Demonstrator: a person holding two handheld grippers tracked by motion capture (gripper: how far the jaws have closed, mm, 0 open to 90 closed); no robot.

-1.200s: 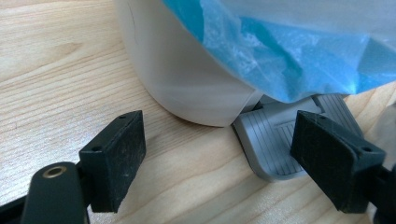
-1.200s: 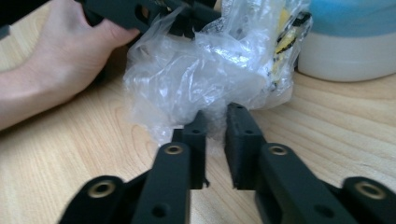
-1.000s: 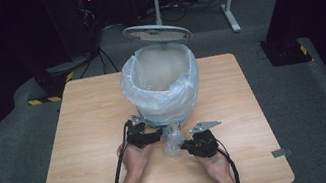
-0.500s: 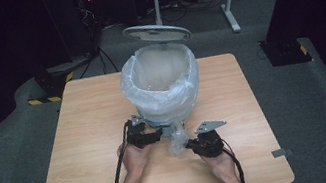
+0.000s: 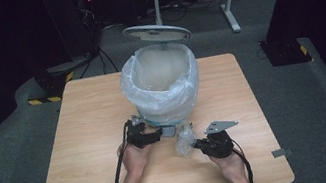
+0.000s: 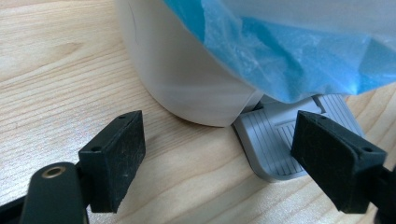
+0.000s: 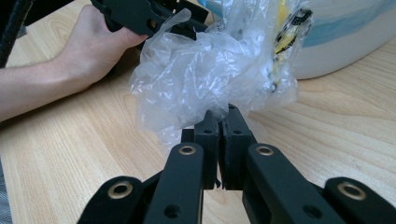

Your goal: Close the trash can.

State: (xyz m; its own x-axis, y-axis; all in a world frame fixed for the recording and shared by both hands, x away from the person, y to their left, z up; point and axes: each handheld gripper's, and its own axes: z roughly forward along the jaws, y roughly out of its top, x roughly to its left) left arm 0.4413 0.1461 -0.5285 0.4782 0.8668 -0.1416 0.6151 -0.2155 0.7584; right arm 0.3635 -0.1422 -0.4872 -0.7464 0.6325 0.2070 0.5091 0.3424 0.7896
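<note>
From above, I had the pedal bin (image 5: 163, 89) on the table (image 5: 82, 136), lid up, lined with a pale bag (image 5: 185, 87). My right tongs (image 5: 191, 143) pinched a crumpled clear wrapper (image 5: 184, 141) just in front of it. Left gripper view: my left tongs (image 6: 233, 158) stood spread at the grey pedal (image 6: 275, 144), touching nothing. Right gripper view: tongs pressed together on the wrapper (image 7: 210, 74), beside the bin's base.

Right tongs (image 5: 196, 145) grip crumpled plastic (image 5: 185, 140) near the lined bin (image 5: 162, 86); left tongs (image 5: 159, 135) touch its base.
</note>
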